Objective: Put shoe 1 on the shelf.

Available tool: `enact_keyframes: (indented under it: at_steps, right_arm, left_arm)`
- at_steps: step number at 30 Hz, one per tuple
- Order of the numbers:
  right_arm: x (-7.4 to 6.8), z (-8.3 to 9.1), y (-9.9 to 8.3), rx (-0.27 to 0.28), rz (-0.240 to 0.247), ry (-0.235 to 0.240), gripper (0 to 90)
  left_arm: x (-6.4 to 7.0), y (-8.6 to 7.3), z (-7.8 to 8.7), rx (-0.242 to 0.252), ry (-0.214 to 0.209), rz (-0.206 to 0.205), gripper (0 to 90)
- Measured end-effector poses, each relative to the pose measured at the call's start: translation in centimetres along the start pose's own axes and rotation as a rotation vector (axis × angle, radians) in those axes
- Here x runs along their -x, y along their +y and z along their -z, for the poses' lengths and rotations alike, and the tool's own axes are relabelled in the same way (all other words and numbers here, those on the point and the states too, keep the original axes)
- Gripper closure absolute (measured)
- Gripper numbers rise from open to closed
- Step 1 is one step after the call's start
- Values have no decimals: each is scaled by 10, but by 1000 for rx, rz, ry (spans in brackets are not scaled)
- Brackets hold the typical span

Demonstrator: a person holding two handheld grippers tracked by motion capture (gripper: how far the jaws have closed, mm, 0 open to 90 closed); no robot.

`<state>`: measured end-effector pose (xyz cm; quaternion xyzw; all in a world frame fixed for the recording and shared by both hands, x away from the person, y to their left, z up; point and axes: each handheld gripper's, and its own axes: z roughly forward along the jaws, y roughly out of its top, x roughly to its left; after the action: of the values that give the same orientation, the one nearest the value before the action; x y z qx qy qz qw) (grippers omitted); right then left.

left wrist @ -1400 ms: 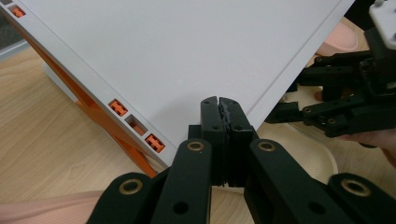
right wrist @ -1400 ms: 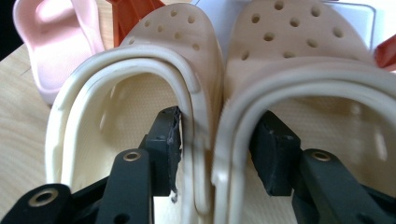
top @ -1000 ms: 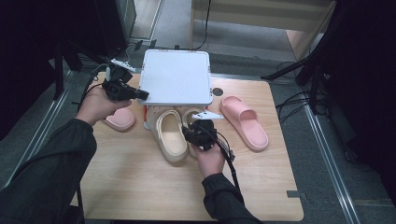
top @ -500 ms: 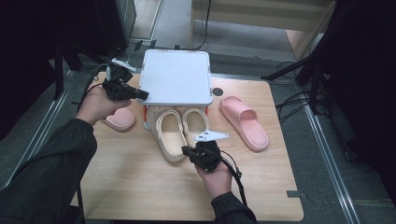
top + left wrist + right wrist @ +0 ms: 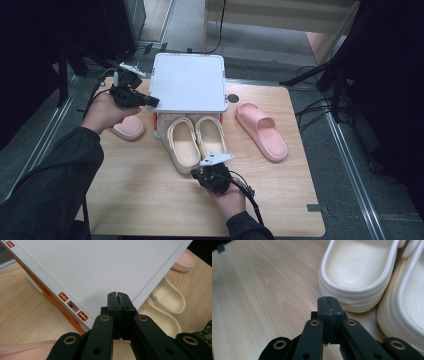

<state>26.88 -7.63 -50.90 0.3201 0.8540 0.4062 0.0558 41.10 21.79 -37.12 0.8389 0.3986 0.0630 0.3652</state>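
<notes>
Right tool point(image 5: 328, 299) — jaws closed, empty — sits just short of cream slipper heel point(image 5: 354, 277); left tool point(image 5: 117, 295) closed against white lid point(image 5: 100, 267).

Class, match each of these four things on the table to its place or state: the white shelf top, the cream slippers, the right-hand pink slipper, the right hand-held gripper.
Things:
1. white shelf top
2. cream slippers
3. right-hand pink slipper
4. right hand-held gripper

Places or states:
A. jaws shut, just off a cream heel
B. lying apart on bare wood
C. toes tucked under the shelf
D. left hand-held gripper at its corner

Pairs: 1-D, 2-C, 3-B, 4-A
</notes>
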Motion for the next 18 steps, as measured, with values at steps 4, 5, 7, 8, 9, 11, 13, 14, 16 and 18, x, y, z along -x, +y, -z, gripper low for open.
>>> enact_keyframes:
  at_steps: [4, 5, 7, 8, 9, 11, 13, 14, 16, 18]
  right_arm:
    - [1, -5, 0, -12, 18, -25, 900]
    - [1, -6, 1, -9, 14, -28, 900]
    - [1, -7, 1, -6, 11, -30, 900]
    - [2, -8, 3, -5, 8, -29, 900]
    - [1, -9, 4, -2, 13, -32, 900]
    - [1, -9, 6, -1, 14, -36, 900]
    - [0, -10, 8, 1, 18, -40, 900]
    - [-1, -11, 9, 5, 18, -42, 900]
    - [-1, -13, 13, 14, 9, -41, 900]
    - [-2, -16, 17, 12, 2, -47, 900]
  left_arm:
    - [1, 0, 0, 1, 1, -2, 894]
    - [1, 0, 0, 1, 0, -1, 894]
    - [1, 0, 0, 1, 1, 0, 894]
    - [1, 0, 0, 0, 1, 0, 894]
    - [1, 0, 0, -1, -1, 1, 894]
    - [1, 0, 0, 0, 0, 1, 893]
    - [1, 0, 0, -1, -2, 2, 893]
    - [1, 0, -1, -1, 0, 1, 893]
    - [1, 1, -1, -1, 1, 1, 893]
    - [1, 1, -1, -2, 0, 3, 893]
